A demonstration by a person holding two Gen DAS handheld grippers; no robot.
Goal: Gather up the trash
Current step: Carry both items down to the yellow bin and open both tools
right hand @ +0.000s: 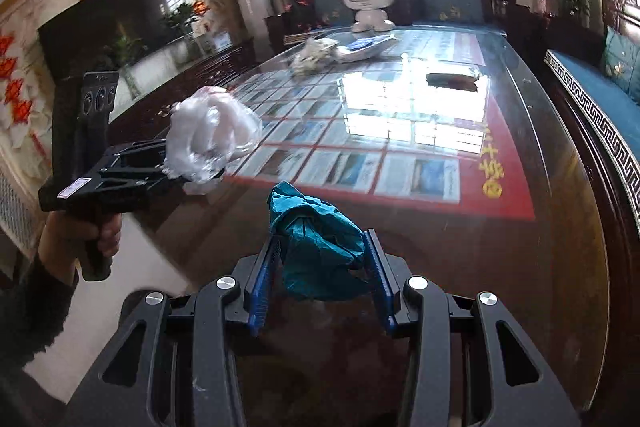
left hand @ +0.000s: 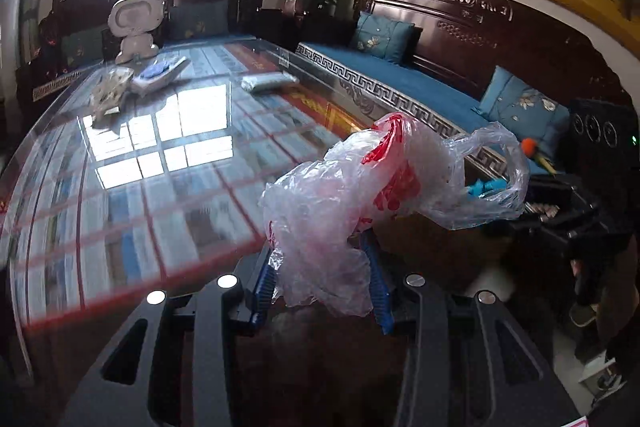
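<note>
My left gripper (left hand: pixel 320 259) is shut on a thin clear plastic bag with red print (left hand: pixel 360 195), held above the near edge of the glass-topped table (left hand: pixel 160 167). The bag's mouth loops open to the right. In the right wrist view the left gripper (right hand: pixel 200 175) and its bag (right hand: pixel 208 135) show at the left, off the table's edge. My right gripper (right hand: pixel 320 259) is shut on a crumpled teal wrapper (right hand: pixel 320 251), above the table's near end. The right gripper's teal load (left hand: pixel 486 187) shows beside the bag's mouth in the left wrist view.
On the far end of the table lie a crumpled clear wrapper (right hand: pixel 312 57), a white tray with a blue item (right hand: pixel 364 47), a white robot toy (right hand: pixel 368 3) and a flat packet (left hand: pixel 268 82). A dark wood sofa with blue cushions (left hand: pixel 400 75) runs along the right.
</note>
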